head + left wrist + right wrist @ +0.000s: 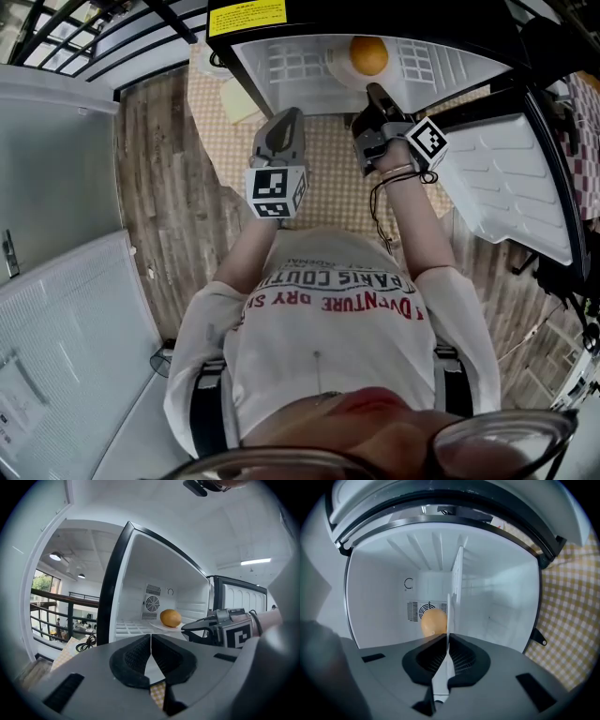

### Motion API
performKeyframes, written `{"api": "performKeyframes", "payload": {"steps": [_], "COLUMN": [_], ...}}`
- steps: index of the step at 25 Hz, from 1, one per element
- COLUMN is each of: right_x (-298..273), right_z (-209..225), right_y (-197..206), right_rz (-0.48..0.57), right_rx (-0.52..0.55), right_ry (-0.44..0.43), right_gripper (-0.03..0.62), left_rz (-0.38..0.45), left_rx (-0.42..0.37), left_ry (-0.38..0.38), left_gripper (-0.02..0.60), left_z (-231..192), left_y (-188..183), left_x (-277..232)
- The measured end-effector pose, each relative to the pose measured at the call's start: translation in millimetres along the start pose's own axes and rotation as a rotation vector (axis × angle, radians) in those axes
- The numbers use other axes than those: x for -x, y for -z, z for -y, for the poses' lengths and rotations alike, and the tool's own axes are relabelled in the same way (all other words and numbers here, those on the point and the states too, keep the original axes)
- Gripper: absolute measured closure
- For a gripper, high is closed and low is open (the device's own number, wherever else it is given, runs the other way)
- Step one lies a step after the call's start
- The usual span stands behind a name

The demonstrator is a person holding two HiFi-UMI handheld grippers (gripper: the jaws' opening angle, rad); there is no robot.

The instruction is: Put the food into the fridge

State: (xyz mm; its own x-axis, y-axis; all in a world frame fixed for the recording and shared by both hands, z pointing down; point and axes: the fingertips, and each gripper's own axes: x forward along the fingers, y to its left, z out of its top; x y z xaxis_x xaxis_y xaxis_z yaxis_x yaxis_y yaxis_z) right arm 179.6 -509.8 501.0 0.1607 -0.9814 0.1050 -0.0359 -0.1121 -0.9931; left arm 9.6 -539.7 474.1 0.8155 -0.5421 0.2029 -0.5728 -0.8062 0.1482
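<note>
One plate (456, 581) between right tongs (446, 639)

The fruit (368, 54) is seated on a plate (161, 626) on the fridge (154, 564) shelf (127, 628), before the rear vent (151, 603). The plate's rim is clamped in the right tool (447, 644); the left tool (284, 122) is stationed alongside.

Bright, even light; fridge interior (497, 606) beyond the fingers (424, 660) glows white. Fisheye rims black, lines bent; fingers soft.
</note>
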Motion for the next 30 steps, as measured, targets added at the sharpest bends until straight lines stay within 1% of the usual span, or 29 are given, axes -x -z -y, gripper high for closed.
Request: {"api": "performKeyframes", "payload": {"steps": [5, 11, 12, 13, 14, 17, 20, 22, 24, 25, 26, 27, 28, 30], "right_x": [-13, -20, -22, -23, -23, -20, -11, -4, 7, 13, 20, 26, 31, 40], "right_z": [0, 1, 2, 4, 5, 3, -1, -5, -11, -14, -16, -17, -18, -22], "right_y": [-4, -4, -4, -4, -4, -3, 1, 4, 10, 14, 18, 22, 27, 34], "right_rz": [-0.011, -0.029, -0.033, -0.036, -0.038, -0.044, -0.059, -0.074, -0.1, -0.118, -0.139, -0.158, -0.176, -0.202], "right_rx": [0.013, 0.042, 0.052, 0.061, 0.067, 0.098, 0.149, 0.167, 0.2, 0.228, 0.261, 0.287, 0.298, 0.301], "right_ry": [0.019, 0.012, 0.017, 0.023, 0.028, 0.022, 0.033, 0.032, 0.006, -0.005, -0.011, -0.015, -0.021, -0.045], "right_gripper": [0.56, 0.559, 0.543, 0.505, 0.446, 0.393, 0.373, 0.375, 0.375, 0.388, 0.489, 0.551, 0.565, 0.568], "left_rz": [-0.006, -0.006, -0.007, -0.008, -0.009, -0.007, 0.001, 0.019, 0.033, 0.037, 0.04, 0.042, 0.045, 0.053], "left_rx": [-0.008, -0.015, -0.016, -0.017, -0.017, -0.019, -0.017, -0.016, -0.016, -0.015, -0.014, -0.012, -0.01, -0.006], "left_ry": [0.0, -0.014, -0.016, -0.017, -0.018, -0.018, -0.022, -0.023, -0.023, -0.023, -0.023, -0.022, -0.022, -0.025], "left_gripper": [0.554, 0.554, 0.554, 0.554, 0.554, 0.554, 0.554, 0.554, 0.554, 0.554, 0.554, 0.554, 0.554, 0.554], "left_z": [2, -1, -1, -1, 0, 2, 3, 4, 7, 9, 11, 13, 15, 18], "left_y": [1, -1, 0, 0, 0, -1, -4, -9, -13, -14, -14, -14, -15, -17], "left_x": [-7, -8, -7, -7, -6, -3, 0, 0, 3, 4, 5, 6, 7, 8]}}
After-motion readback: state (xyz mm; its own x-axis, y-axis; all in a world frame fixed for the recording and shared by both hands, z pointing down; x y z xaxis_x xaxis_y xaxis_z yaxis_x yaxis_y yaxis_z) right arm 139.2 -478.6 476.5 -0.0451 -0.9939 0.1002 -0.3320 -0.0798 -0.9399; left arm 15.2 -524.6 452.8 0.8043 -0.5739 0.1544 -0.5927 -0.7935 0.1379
